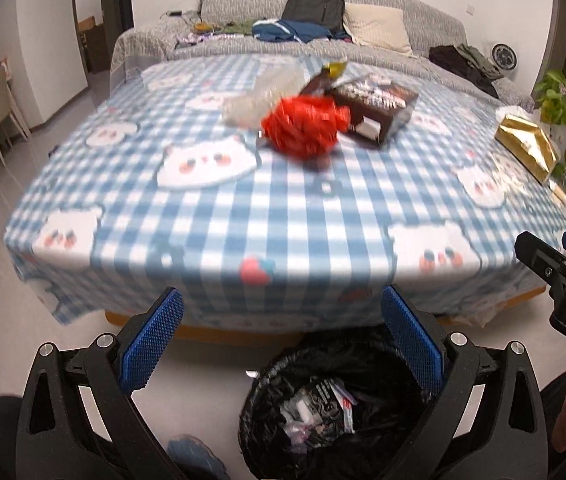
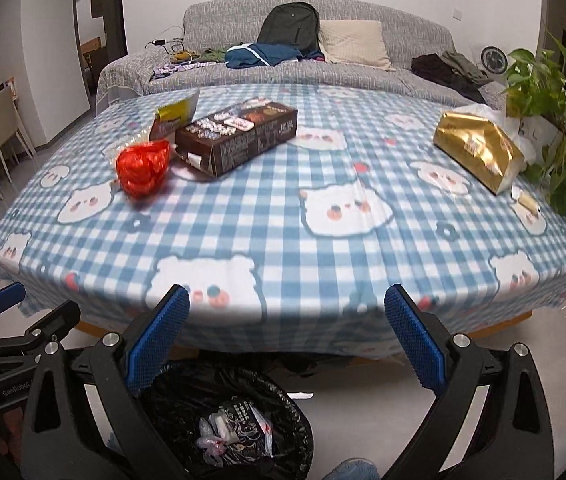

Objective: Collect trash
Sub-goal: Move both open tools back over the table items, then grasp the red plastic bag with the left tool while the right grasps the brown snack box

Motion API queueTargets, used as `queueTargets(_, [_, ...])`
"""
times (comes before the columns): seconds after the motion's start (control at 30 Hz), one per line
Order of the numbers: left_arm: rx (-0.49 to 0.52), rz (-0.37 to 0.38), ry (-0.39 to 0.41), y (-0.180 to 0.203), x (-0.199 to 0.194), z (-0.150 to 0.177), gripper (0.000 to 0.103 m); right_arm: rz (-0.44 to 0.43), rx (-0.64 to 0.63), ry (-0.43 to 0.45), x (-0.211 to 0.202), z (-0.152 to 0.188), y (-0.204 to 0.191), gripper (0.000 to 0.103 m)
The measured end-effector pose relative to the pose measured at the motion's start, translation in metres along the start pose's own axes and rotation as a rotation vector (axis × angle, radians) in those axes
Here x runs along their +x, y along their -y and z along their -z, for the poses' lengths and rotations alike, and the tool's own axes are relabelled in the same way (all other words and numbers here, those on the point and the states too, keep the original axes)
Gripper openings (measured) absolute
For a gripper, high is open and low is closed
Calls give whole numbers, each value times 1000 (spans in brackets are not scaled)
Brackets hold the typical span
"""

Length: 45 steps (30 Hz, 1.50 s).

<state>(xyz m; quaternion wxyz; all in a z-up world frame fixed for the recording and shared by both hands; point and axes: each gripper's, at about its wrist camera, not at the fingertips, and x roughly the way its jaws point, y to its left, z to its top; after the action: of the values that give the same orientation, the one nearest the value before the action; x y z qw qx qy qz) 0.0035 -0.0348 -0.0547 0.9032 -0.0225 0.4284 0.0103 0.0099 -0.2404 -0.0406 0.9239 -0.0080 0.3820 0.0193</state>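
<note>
Both claws are spread wide and empty. The left gripper (image 1: 283,344) hangs over the floor at the near edge of the table, its blue fingers (image 1: 151,344) apart with nothing between them; the right gripper (image 2: 287,340) is splayed the same way just beside it. They sit low and back from the cloth, which I take to be the stance for being directly above the bin (image 1: 323,420) — a basket lined with a black bag, standing on the floor just in front of the table so that anything carried off the edge can be let go straight down. A few wrappers and scraps (image 2: 239,428) already lie in it.

Further out, the remaining rubbish is bunched toward the far left of the checked tablecloth (image 2: 283,232). Nearest is a crumpled red plastic bag (image 2: 143,172), lying against the open end of a dark brown carton (image 2: 239,136); behind them a yellow-and-dark snack packet (image 2: 175,116) rests against the carton. In the left view there also seems to be a clear crinkled wrapper (image 1: 259,96) beside the red bag, though blur makes it hard to be sure. Well apart on the right lies a gold foil packet (image 2: 479,148) near a potted plant (image 2: 547,92).

The red bag is probably the easiest next pick — closest, soft, and free on top — and the left claw is the nearer one.
</note>
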Motion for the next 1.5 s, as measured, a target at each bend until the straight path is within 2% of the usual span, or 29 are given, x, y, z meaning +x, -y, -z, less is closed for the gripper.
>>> queueTargets(0.4, [26, 0, 9, -2, 22, -68, 97, -3, -40, 25, 19, -64, -6, 94])
queueTargets(0.73, [43, 11, -22, -2, 77, -125, 97, 6, -45, 2, 74, -117, 1, 94])
queueTargets(0.97, [63, 38, -38, 11, 106, -147, 96, -2, -29, -28, 114, -140, 2, 94])
queueTargets(1.07, [64, 45, -54, 14, 116, -152, 91, -9, -28, -42, 127, -143, 0, 94])
queueTargets(1.13, [59, 54, -69, 13, 122, -154, 79, -10, -33, -45, 132, -145, -1, 94])
queueTargets(1.33, [37, 71, -84, 10, 127, -154, 61, -11, -7, -61, 142, -149, 3, 94])
queueTargets(1.5, [33, 81, -88, 6, 124, -154, 56, -17, 6, -73, 143, -156, -1, 94])
